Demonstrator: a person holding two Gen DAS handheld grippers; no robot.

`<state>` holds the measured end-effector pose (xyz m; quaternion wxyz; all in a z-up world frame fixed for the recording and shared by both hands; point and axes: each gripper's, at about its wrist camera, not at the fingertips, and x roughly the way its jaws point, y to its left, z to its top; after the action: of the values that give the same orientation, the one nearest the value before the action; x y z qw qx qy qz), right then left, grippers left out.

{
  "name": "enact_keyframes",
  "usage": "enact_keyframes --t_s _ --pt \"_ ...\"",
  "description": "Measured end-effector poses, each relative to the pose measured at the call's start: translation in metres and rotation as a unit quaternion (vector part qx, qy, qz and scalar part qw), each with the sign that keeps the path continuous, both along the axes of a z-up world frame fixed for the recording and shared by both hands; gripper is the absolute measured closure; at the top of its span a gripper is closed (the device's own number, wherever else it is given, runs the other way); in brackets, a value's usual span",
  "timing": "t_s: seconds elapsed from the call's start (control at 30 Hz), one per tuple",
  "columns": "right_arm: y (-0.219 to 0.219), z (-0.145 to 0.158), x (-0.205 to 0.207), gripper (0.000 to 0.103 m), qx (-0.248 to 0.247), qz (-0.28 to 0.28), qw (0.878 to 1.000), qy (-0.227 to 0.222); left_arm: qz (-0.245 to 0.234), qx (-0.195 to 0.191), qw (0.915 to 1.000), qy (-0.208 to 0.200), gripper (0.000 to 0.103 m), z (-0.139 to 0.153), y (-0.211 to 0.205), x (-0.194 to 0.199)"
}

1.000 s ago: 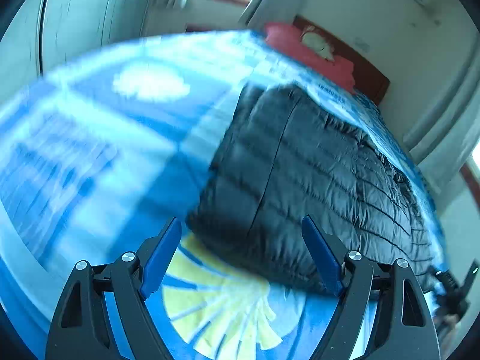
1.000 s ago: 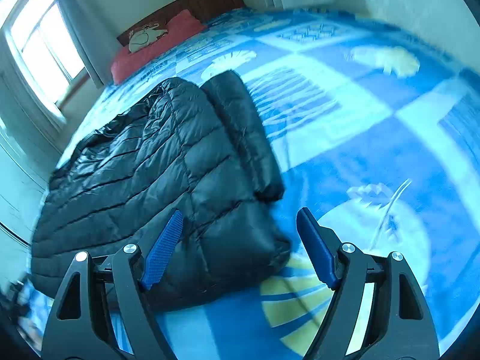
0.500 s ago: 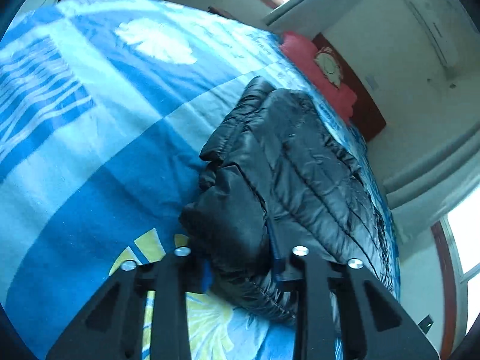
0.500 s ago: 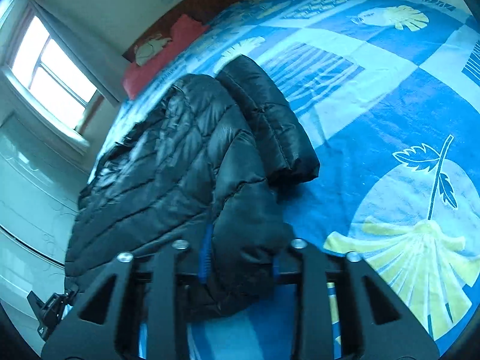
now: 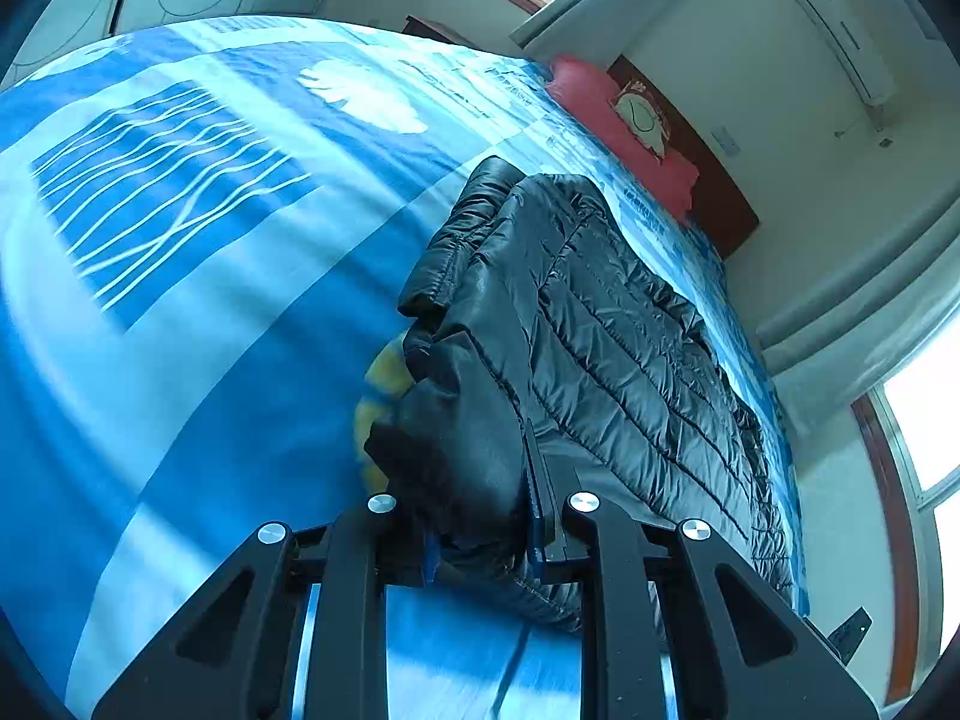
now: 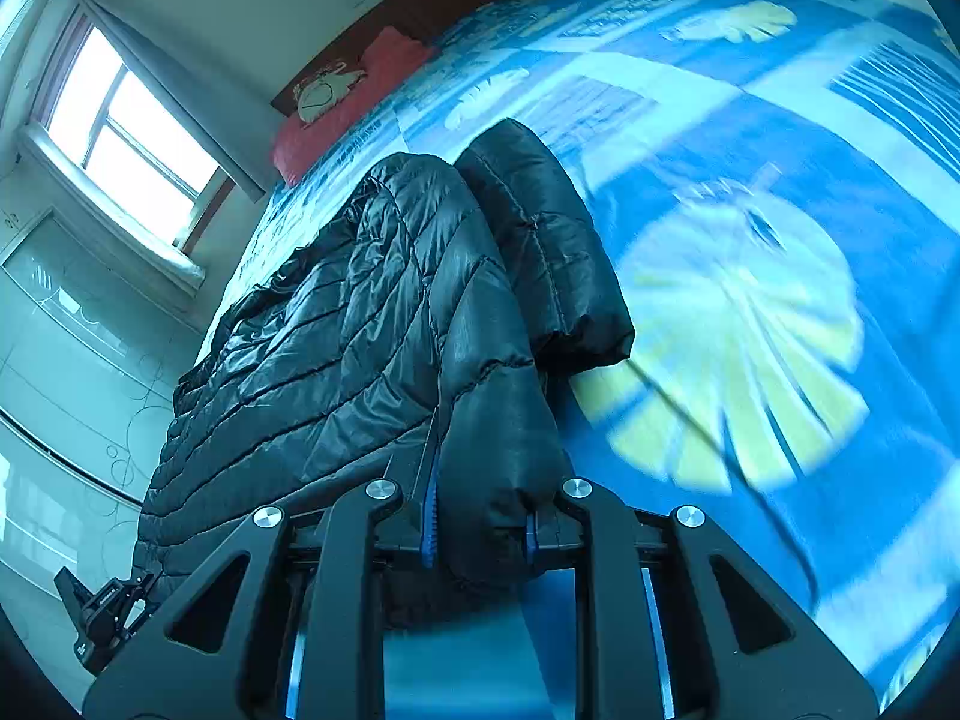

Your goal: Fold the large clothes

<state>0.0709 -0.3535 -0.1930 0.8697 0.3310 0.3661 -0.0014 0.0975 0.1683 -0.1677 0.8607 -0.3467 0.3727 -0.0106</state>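
Both grippers clamped on the near hem of a black puffer jacket lying on a bed.

Left gripper jaws closing, pads pressing a bunched hem corner of the jacket. Right gripper jaws closing on the opposite hem corner, fabric pinched between the pads. Jacket lies lengthwise on the blue leaf-print bedspread, one sleeve folded alongside. Red pillow at the headboard. No containers; no legible writing.

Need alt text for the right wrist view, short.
The right gripper pinches a corner of a black puffer jacket, its jaws closing on the fabric. The jacket lies on a bed with a blue patterned bedspread; a red pillow and a window sit behind.
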Motion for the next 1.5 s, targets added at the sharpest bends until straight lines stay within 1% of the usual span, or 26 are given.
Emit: enact_keyframes --t_s 0.1,0.17,0.2,0.23,0.27,0.3,0.33,0.37,0.4,0.47,0.57,0.67,0.8,0.93,0.97,1.07,1.17,1.3,1.4,1.5 --pt "0.002 -0.002 -0.017 0.083 -0.001 0.000 1.000 0.004 -0.002 -0.001 1.0000 0.005 0.081 -0.003 0.001 -0.014" --pt "0.002 -0.003 -0.022 0.080 -0.007 0.003 1.000 0.007 -0.010 0.006 0.9999 0.007 0.079 -0.008 0.001 -0.016" --pt "0.001 -0.004 -0.024 0.075 -0.011 0.001 1.000 0.007 -0.011 0.007 0.9999 0.010 0.072 -0.010 0.003 -0.015" --pt "-0.001 -0.004 -0.025 0.070 -0.010 -0.003 1.000 0.009 -0.011 0.005 0.9998 0.013 0.070 -0.012 0.006 -0.014" --pt "-0.003 -0.004 -0.027 0.068 -0.005 -0.008 1.000 0.012 -0.012 0.001 0.9998 0.017 0.066 -0.013 0.009 -0.014" --pt "-0.004 -0.004 -0.029 0.063 -0.003 -0.013 1.000 0.013 -0.012 0.003 0.9997 0.020 0.059 -0.013 0.010 -0.015" --pt "-0.006 -0.002 -0.033 0.061 -0.002 -0.016 1.000 0.012 -0.012 0.010 0.9996 0.023 0.054 -0.011 0.012 -0.016" --pt "-0.008 -0.001 -0.034 0.060 -0.004 -0.017 1.000 0.012 -0.010 0.018 0.9995 0.025 0.046 -0.009 0.014 -0.018" --pt "-0.008 0.001 -0.038 0.059 -0.008 -0.019 1.000 0.012 -0.010 0.025 0.9994 0.024 0.040 -0.008 0.016 -0.022" --pt "-0.010 0.004 -0.048 0.058 -0.017 -0.023 0.999 0.016 -0.010 0.049 0.9985 0.025 0.035 -0.002 0.018 -0.026" --pt "-0.017 0.006 -0.060 0.054 -0.023 -0.030 0.999 0.023 -0.015 0.080 0.9959 0.039 0.033 -0.001 0.025 -0.033" --pt "-0.023 0.012 -0.073 0.053 -0.040 -0.044 0.998 0.037 -0.018 0.084 0.9953 0.045 0.031 0.000 0.033 -0.039" --pt "-0.028 0.028 -0.090 0.053 -0.085 -0.070 0.993 0.043 -0.014 0.097 0.9942 0.043 0.031 0.007 0.038 -0.045" --pt "-0.023 0.051 -0.095 0.053 -0.125 -0.078 0.989 0.029 -0.007 0.144 0.9880 0.057 0.031 0.015 0.038 -0.043" --pt "-0.020 0.055 -0.093 0.053 -0.131 -0.073 0.988 0.023 -0.006 0.160 0.9852 0.060 0.031 0.019 0.038 -0.042" --pt "0.001 0.068 -0.080 0.053 -0.143 -0.044 0.989 0.007 -0.007 0.180 0.9823 0.051 0.031 0.030 0.041 -0.041" --pt "0.031 0.071 -0.053 0.054 -0.137 0.002 0.991 -0.003 -0.009 0.177 0.9831 0.045 0.031 0.037 0.046 -0.037" --pt "0.083 0.068 -0.004 0.056 -0.125 0.078 0.989 -0.002 -0.025 0.170 0.9837 0.052 0.031 0.039 0.048 -0.022" --pt "0.124 0.065 0.035 0.056 -0.133 0.123 0.984 0.003 -0.034 0.169 0.9838 0.048 0.031 0.039 0.045 -0.011" --pt "0.157 0.062 0.069 0.056 -0.148 0.148 0.978 0.011 -0.045 0.177 0.9821 0.047 0.031 0.041 0.040 0.006"
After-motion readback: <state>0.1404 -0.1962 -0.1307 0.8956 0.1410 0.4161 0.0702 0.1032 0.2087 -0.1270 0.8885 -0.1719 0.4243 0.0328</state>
